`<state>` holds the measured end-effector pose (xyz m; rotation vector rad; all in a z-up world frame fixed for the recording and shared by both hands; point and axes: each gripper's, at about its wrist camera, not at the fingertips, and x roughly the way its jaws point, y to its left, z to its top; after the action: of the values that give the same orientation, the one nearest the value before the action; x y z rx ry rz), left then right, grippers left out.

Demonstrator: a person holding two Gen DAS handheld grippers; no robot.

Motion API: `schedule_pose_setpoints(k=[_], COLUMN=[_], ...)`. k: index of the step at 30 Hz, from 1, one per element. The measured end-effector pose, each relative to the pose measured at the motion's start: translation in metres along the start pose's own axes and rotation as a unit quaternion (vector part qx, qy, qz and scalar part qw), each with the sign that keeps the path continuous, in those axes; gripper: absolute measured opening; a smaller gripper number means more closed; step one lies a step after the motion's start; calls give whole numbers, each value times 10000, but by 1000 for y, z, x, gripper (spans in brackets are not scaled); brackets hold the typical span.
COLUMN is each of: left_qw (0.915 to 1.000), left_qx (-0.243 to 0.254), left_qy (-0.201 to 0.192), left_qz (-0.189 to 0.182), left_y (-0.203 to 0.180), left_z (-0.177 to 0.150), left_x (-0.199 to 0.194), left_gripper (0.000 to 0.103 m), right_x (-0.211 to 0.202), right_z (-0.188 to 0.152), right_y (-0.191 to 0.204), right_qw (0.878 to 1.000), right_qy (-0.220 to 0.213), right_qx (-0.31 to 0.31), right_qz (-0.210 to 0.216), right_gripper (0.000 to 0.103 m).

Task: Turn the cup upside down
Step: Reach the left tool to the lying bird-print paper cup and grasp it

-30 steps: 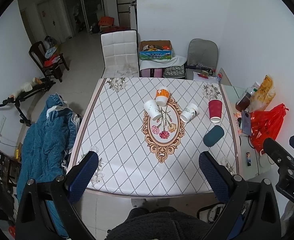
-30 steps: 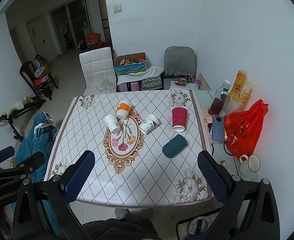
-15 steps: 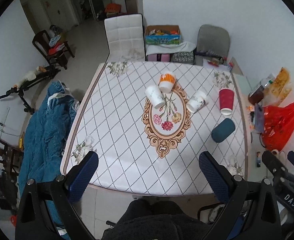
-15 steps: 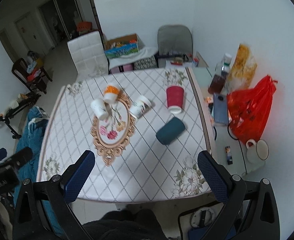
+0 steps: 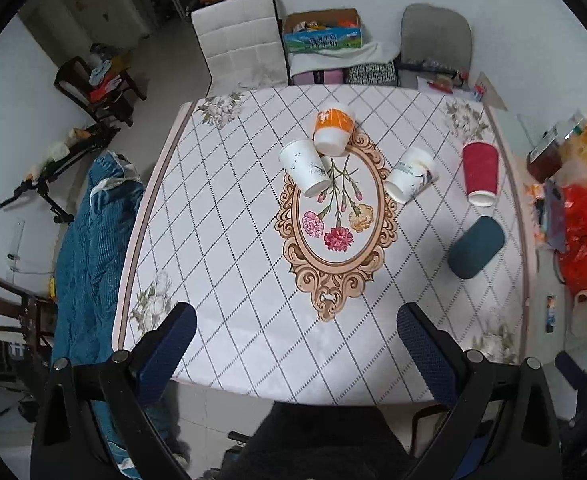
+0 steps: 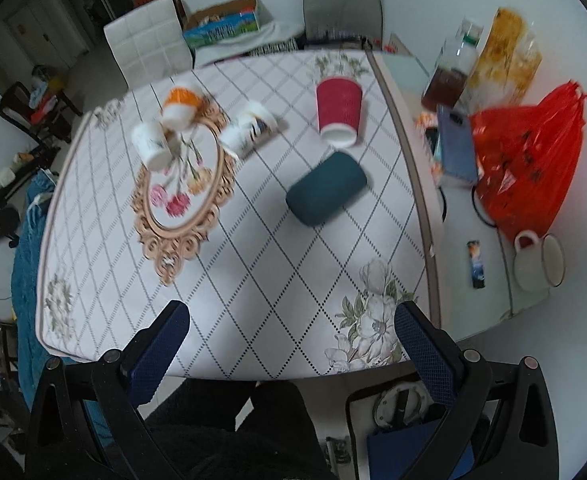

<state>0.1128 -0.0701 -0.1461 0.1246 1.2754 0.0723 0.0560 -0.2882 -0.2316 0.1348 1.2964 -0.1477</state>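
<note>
left wrist: high, facing down | right wrist: likewise | shared: table (image 5: 229, 264)

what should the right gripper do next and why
Probably bring the right gripper forward and down toward the dark teal cup. That cup lies on its side on the table, nearest this gripper, while the red cup already stands upside down. Both grippers are above the near table edge, jaws wide open and empty, so approach comes first.

Box (image 5: 323, 36) print: blurred, unreadable
White cup (image 5: 409, 175) print: too small to read
Other readable text: none
</note>
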Motion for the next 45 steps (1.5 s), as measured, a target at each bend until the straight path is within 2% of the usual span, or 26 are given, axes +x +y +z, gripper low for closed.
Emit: schedule_pose_setpoints(k=[5,13,18,23,26,33,40,45], left_qw=[9993,9963,9895,9777,9710,9531,9332,9225], left_qx=[208,703,1282,1885,2191,2838,3365,3606], left_qy=[306,488,663,926,956,1046,1226,1310], left_qz=[76,81,43,-25,-78,-134,-296,-421], left_y=[-14,-48,-82,-119,-136,-176,-204,-216], left_z=[25,93,131,155,162,180,179,173], left_x=[40,101,143,184,198,234,260,272], left_gripper=[103,103,103,103,103,103,102,97], right_x=[46,117,155,185,197,209,220,218], right_z=[-6,-3,3,7,9,23,49,65], right_y=[-3,-4,-7,-13,-16,-17,-11,-12], right_qw=[9989,9921,9861,9781,9738,9695,9677,9663], right_qy=[454,1180,1514,1856,1995,2105,2139,2169], right_qx=[94,343,575,836,972,1136,1195,1247], right_qz=[-96,-272,-365,-441,-491,-541,-589,-610], right_gripper=[103,103,103,103,103,103,103,103])
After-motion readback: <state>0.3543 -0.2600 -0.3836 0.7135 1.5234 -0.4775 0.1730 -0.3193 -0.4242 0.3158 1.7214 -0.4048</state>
